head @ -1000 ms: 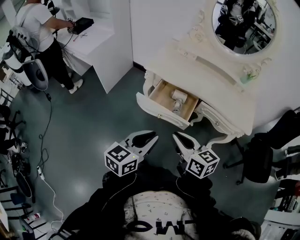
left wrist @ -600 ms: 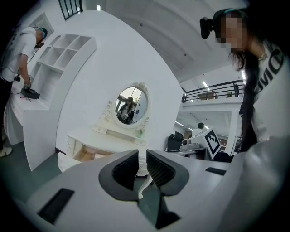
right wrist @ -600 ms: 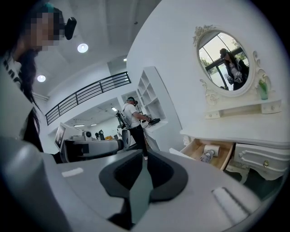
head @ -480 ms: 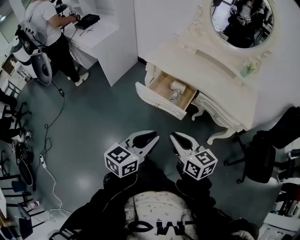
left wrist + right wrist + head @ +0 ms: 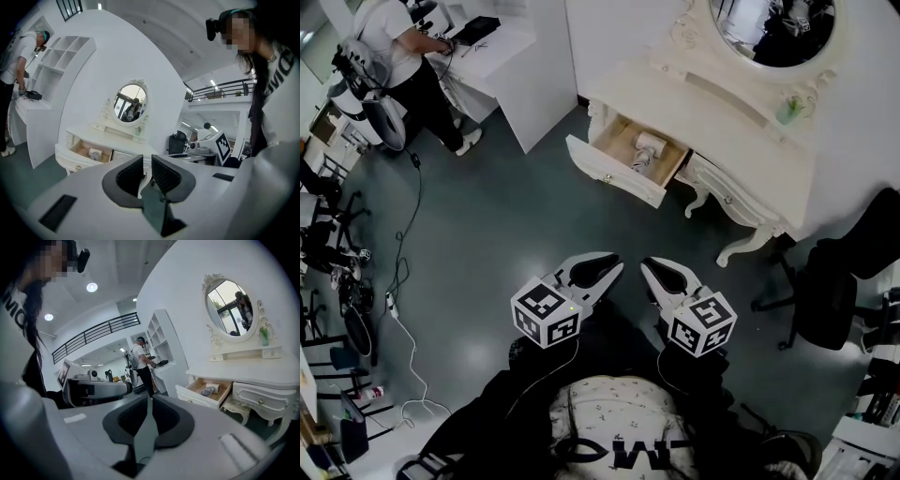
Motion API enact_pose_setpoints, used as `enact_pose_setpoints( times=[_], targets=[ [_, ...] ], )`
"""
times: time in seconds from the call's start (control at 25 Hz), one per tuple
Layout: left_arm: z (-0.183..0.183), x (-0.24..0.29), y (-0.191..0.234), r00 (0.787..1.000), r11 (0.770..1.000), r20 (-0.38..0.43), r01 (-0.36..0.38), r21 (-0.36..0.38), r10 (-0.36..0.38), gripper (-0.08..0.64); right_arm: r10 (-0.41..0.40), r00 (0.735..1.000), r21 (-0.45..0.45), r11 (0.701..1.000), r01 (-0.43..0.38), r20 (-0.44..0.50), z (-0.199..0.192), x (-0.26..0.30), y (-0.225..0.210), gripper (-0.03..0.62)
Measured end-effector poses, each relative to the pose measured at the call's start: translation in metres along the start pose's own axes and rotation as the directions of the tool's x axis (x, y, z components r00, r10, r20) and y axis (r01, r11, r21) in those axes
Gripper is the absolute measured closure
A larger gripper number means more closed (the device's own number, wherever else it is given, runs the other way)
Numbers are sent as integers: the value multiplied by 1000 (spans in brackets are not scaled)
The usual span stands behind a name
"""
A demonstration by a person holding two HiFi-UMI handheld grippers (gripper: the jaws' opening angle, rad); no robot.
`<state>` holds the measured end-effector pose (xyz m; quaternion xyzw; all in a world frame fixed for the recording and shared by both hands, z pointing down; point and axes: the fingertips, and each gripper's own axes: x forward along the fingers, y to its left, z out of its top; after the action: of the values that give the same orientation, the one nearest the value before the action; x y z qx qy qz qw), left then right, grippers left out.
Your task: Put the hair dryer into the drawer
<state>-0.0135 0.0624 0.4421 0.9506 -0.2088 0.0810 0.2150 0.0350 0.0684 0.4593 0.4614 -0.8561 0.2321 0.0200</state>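
The hair dryer [image 5: 645, 150] lies in the open drawer [image 5: 614, 173] of the white dressing table [image 5: 722, 112], far ahead of both grippers. It shows too in the left gripper view as the hair dryer [image 5: 95, 153] and in the right gripper view as the hair dryer [image 5: 209, 389]. My left gripper [image 5: 617, 264] is held low in front of my body, shut with nothing in it. Beside it my right gripper [image 5: 645, 266] is shut and empty as well. Grey floor separates both grippers from the table.
A person [image 5: 403, 56] stands at a white desk [image 5: 502, 66] at the upper left. Cables [image 5: 398, 309] and gear lie along the left edge. A black chair [image 5: 834, 300] stands at the right. An oval mirror [image 5: 769, 28] and a green bottle [image 5: 787, 111] top the table.
The dressing table with its open drawer has slid up and away in the head view as I back off. Both grippers keep their place before my body, still shut.
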Motion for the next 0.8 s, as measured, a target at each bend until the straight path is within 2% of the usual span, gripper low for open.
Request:
enact_pose_setpoints(
  times=[0.32, 0.8],
  targets=[
    [-16, -2, -38, 999, 999, -25, 26, 35, -25, 506, -10, 1000, -19, 1000, 10, 18, -16, -35, 14, 549],
    [-12, 2, -45, 999, 997, -25, 48, 62, -47, 506, -21, 1000, -63, 998, 21, 3, -19, -40, 16, 549]
  ],
)
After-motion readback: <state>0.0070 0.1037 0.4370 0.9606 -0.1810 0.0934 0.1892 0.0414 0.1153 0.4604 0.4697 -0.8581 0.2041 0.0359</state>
